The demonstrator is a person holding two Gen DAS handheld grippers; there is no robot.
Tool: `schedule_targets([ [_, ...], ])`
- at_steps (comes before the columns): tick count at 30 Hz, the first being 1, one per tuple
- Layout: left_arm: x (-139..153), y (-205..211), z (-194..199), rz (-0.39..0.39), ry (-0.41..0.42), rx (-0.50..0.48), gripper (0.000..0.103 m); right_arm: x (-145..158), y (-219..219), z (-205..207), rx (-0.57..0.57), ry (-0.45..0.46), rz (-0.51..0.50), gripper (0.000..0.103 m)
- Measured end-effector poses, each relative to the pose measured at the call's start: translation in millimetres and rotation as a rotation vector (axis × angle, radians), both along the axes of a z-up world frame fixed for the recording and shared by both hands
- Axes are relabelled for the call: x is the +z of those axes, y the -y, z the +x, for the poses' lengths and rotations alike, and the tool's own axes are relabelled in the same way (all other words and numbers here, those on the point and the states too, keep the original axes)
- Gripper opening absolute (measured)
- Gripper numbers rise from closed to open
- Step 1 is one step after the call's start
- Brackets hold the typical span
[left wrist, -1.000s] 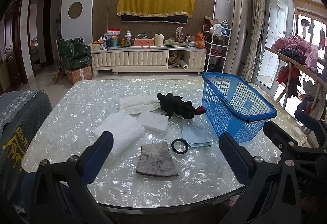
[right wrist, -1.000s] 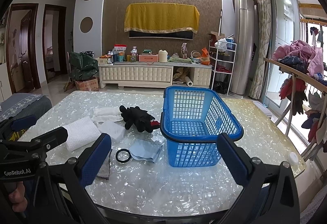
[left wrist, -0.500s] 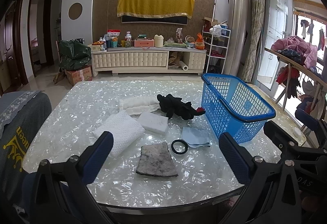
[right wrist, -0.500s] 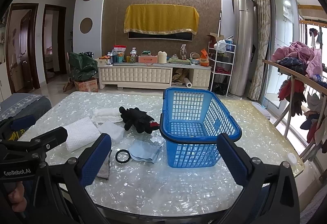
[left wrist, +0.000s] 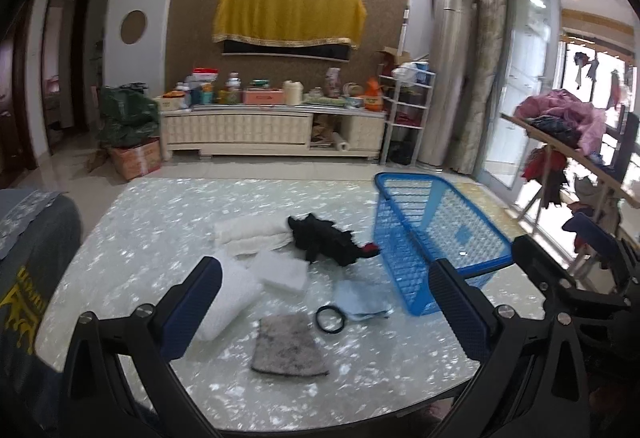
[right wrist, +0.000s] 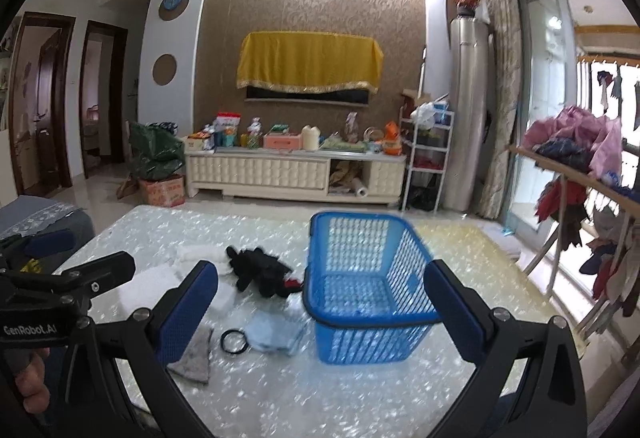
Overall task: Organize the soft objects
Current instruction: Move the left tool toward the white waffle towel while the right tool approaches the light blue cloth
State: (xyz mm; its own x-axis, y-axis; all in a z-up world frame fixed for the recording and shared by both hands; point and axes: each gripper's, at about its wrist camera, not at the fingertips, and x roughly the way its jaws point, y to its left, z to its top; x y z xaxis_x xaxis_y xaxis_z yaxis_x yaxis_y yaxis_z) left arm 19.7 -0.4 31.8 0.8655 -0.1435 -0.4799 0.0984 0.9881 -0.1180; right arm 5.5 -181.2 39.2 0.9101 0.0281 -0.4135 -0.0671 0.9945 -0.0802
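Observation:
On the pearly table [left wrist: 160,222] lie a black plush toy [left wrist: 324,244], a folded white towel [left wrist: 250,234], a white sponge [left wrist: 282,270], a white textured cloth [left wrist: 228,302], a grey rag [left wrist: 286,346], a light blue cloth [left wrist: 362,298] and a black ring [left wrist: 330,318]. A blue basket [left wrist: 404,270] stands to their right, with nothing visible inside it. My left gripper [left wrist: 324,267] hovers open over the near edge, holding nothing. My right gripper [right wrist: 320,272] is open in front of the basket [right wrist: 372,320], also holding nothing. The plush toy [right wrist: 260,270] lies left of the basket.
A grey cushioned seat [left wrist: 28,258] is at the table's left. A rack of hanging clothes [right wrist: 580,174] stands to the right. A cream TV cabinet [right wrist: 296,170] lines the far wall. A hand [right wrist: 32,386] holds the left gripper's body [right wrist: 68,278].
Both views have shifted, so the table items sit lower and slightly further left in frame, with motion blur. Nothing on the table has moved, and both grippers are still open.

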Motion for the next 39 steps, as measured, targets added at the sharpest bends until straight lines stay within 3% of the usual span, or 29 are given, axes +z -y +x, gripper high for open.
schedule_targets([
  [5, 13, 6, 13, 0.012, 0.01, -0.023, 0.102, 7, 2, 7, -0.042, 0.029, -0.011, 0.103],
  [9, 19, 8, 23, 0.037, -0.004, -0.018, 0.102, 8, 2, 23, -0.017, -0.038, -0.038, 0.103],
  [18, 11, 4, 51, 0.005, -0.14, -0.109, 0.102, 7, 3, 44, -0.01, -0.103, -0.007, 0.103],
  [25, 1, 11, 69, 0.05, -0.213, -0.156, 0.102, -9, -1, 56, -0.018, -0.21, 0.014, 0.103],
  [31, -16, -1, 80, 0.028, -0.293, -0.152, 0.102, -21, -6, 69, -0.013, -0.332, 0.058, 0.103],
  [39, -41, -39, 96, 0.021, -0.415, -0.096, 0.102, -30, -33, 82, 0.051, -0.407, 0.051, 0.102],
])
